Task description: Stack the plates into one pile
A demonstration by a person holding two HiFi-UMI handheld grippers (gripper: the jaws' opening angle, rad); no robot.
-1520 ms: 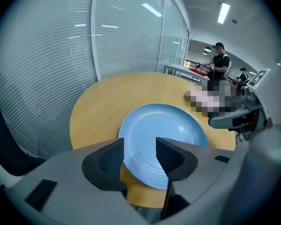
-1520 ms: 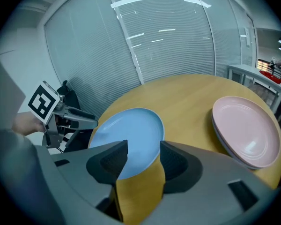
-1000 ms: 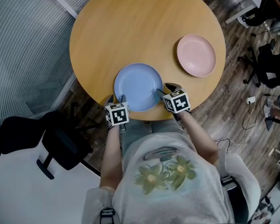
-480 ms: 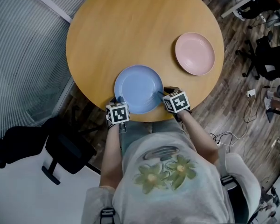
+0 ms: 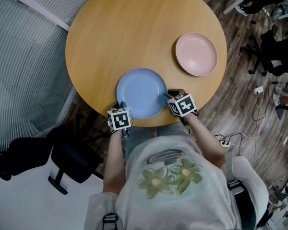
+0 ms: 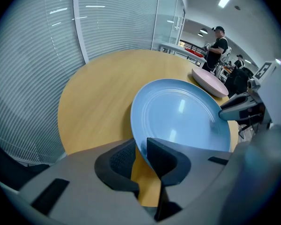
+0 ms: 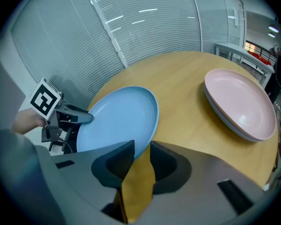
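The main risk, as I judge it, is a lopsided pinch. Both claws are closing on the thin rim of the blue plate (image 5: 141, 92) at the near edge of the table (image 5: 129, 28). If one bites before the other, or catches only the lip, the plate may tip, slide out or scrape forward when it is lifted. Because the plate sits right at the table's near edge, a slip there could send it over the side toward the person's lap. A further hazard is the carry to the pink plate (image 5: 196, 54), which lies well apart at the far right; a tilted blue plate could knock its rim instead of settling onto it. The left claw (image 6: 140, 154) is narrow and closing, with the plate's near-left rim between its jaws. A sliver of table shows between the rim and one jaw, so it does not look clamped. The right claw (image 7: 140, 153) is at middling width and closing, with the near-right rim entering its gap, likewise not firmly pinched.
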